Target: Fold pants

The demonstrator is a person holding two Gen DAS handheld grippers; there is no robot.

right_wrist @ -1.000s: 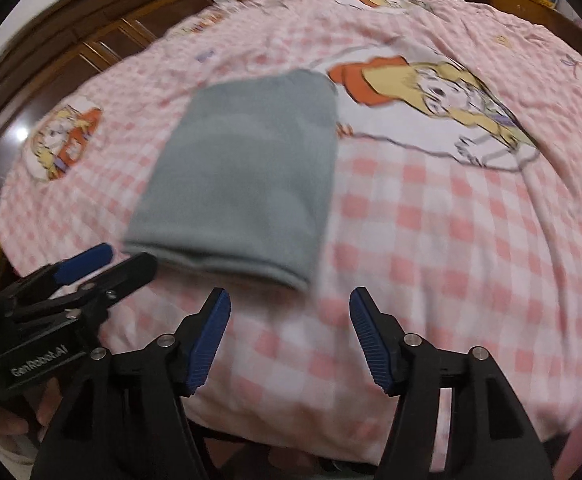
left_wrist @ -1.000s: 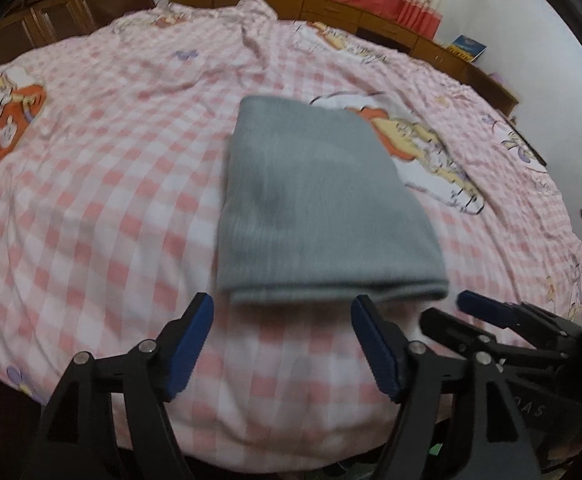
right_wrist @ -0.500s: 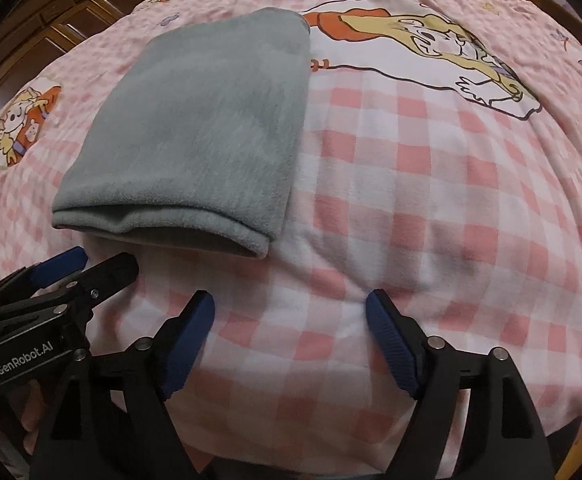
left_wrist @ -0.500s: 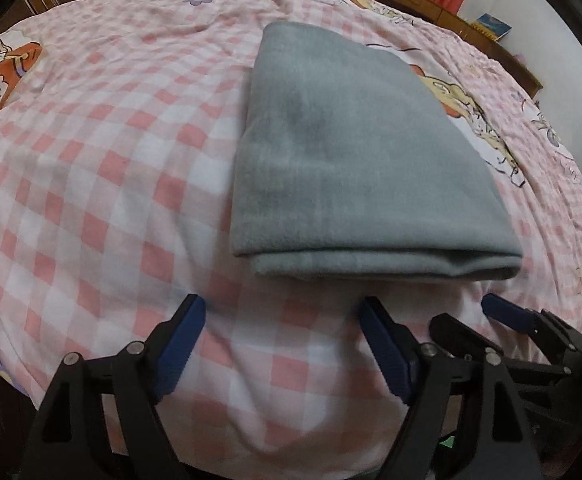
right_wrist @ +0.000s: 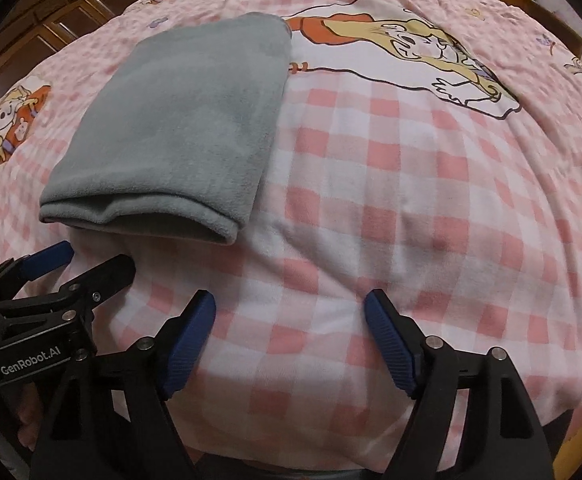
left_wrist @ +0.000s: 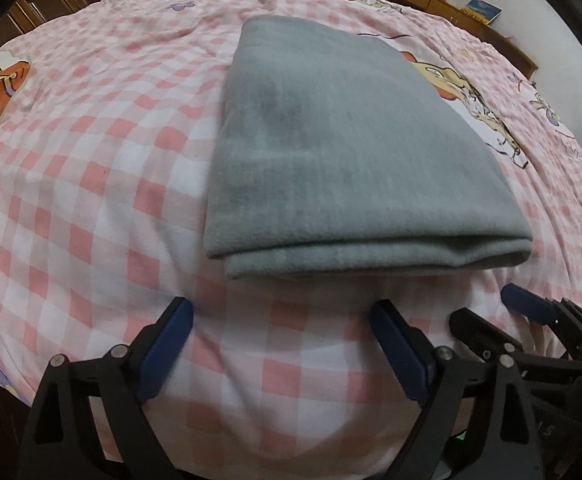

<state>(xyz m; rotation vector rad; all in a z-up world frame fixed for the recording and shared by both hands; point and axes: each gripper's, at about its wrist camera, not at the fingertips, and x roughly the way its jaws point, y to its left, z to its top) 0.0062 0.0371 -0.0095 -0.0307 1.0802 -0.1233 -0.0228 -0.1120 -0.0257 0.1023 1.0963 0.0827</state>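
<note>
Fleecy grey pants [left_wrist: 343,152], folded rectangular (perhaps doubled), on checked bedspread [left_wrist: 91,184].

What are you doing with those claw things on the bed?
A person is folding pants using a two-finger tool in each hand. The grey pants already lie folded into a neat rectangle on the pink checked bedspread. Both the left tool and the right tool are open and empty, just in front of the near edge of the pants, not touching them. The left one lines up with that edge; the right one sits off to the side.
</note>
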